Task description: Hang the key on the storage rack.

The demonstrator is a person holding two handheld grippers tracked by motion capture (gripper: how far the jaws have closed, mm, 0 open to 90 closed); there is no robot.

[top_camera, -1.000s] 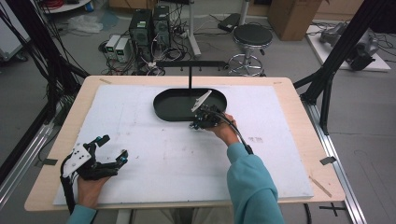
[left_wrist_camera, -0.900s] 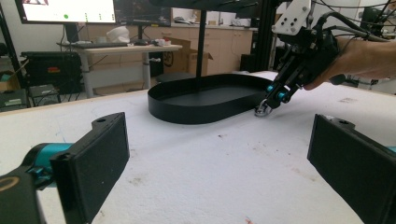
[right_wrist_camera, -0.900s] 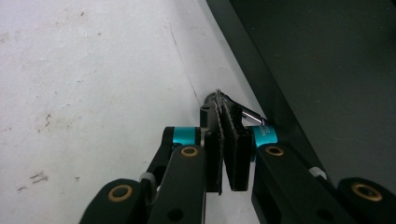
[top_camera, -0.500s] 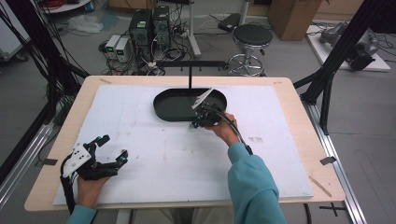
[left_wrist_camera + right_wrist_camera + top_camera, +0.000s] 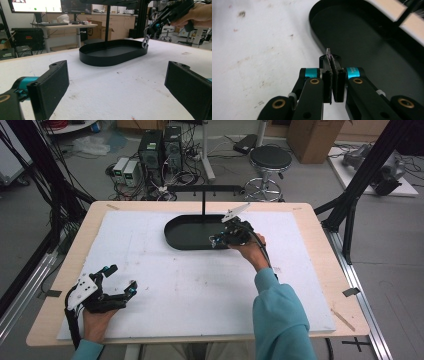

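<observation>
A small silvery metal clip (image 5: 145, 41) is held pinched between the closed jaws of the right gripper (image 5: 219, 240), hanging just above the rim of the black oval metal tray (image 5: 190, 242), at about three o'clock of the tray in the high view. In the right gripper view the thin clip (image 5: 329, 60) is seen edge-on between the pads. The left gripper (image 5: 122, 282) is rested on the white foam table cover (image 5: 200, 290) at seven o'clock, its jaws spread wide with nothing between them.
</observation>
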